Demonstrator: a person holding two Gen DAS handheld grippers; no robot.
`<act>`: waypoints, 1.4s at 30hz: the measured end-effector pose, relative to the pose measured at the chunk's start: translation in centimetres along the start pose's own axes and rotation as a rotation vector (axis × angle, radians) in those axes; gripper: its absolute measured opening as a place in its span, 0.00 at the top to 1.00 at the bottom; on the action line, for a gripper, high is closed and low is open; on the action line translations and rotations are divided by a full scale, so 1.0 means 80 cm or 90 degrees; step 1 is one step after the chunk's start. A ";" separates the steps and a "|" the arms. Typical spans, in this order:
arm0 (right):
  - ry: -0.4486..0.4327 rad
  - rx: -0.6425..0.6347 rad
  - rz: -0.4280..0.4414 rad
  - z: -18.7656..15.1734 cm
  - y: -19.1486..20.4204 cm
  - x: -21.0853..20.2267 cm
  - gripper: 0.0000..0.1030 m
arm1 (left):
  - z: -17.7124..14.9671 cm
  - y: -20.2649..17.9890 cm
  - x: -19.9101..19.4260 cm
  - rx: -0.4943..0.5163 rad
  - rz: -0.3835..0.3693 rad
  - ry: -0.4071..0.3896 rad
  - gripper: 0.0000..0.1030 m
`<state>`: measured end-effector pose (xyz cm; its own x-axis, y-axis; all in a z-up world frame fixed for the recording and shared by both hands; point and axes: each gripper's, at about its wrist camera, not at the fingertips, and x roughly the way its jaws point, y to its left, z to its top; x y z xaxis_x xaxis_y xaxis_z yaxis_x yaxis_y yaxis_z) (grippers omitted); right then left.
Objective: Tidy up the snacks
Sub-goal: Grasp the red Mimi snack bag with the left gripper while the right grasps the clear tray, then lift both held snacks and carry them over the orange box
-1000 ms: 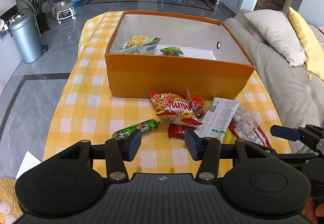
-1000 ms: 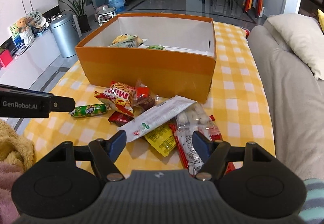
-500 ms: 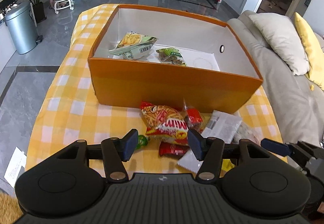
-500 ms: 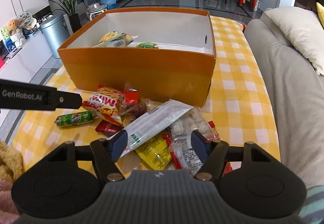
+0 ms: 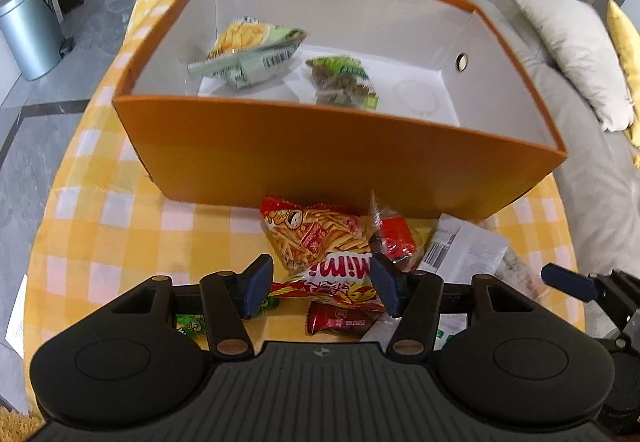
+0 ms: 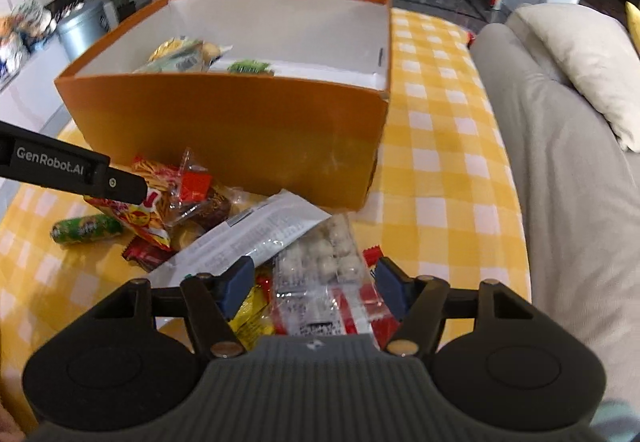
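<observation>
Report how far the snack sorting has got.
Barely begun. Two packets already lie in the orange box. Both grippers, left and right, are open and hold nothing. The red fries bag, green roll and the other packets are on the table.

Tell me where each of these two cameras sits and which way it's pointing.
Left wrist: on the left gripper, angled down over the Mimi chips bag, facing the orange box; open blue fingers show.
Right wrist: on the right gripper, above the clear candy pack, facing the same box; open fingers show, left gripper's arm crosses.
Shared: box, snack pile, checkered tablecloth.
</observation>
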<state>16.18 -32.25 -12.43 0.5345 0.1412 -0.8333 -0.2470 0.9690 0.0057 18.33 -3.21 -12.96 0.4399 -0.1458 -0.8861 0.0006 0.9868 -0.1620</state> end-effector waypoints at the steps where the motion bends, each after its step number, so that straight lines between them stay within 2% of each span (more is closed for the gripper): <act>1: 0.008 -0.005 0.002 0.002 -0.001 0.005 0.36 | 0.001 0.001 0.003 -0.003 -0.002 0.005 0.36; 8: 0.058 0.003 0.025 0.013 -0.016 0.033 0.36 | 0.005 0.002 0.018 -0.013 -0.005 0.027 0.37; 12: 0.072 0.025 0.041 0.013 -0.021 0.042 0.42 | 0.007 0.000 0.023 -0.013 -0.012 0.034 0.46; 13: 0.074 0.023 0.040 0.013 -0.020 0.042 0.43 | 0.007 -0.002 0.023 -0.008 -0.016 0.035 0.59; 22: 0.072 0.019 0.029 0.015 -0.015 0.043 0.45 | 0.003 -0.006 0.020 0.014 -0.014 0.024 0.71; 31: 0.065 0.028 0.017 0.018 -0.015 0.019 0.45 | -0.005 0.000 -0.022 0.006 -0.009 -0.014 0.72; 42: 0.040 0.047 -0.012 0.005 -0.013 -0.033 0.45 | -0.031 -0.001 -0.075 0.021 -0.001 -0.060 0.73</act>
<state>15.35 -33.51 -10.00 0.4869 0.1119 -0.8663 -0.1761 0.9840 0.0281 13.48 -2.59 -8.72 0.5230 -0.1409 -0.8406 0.0297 0.9886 -0.1473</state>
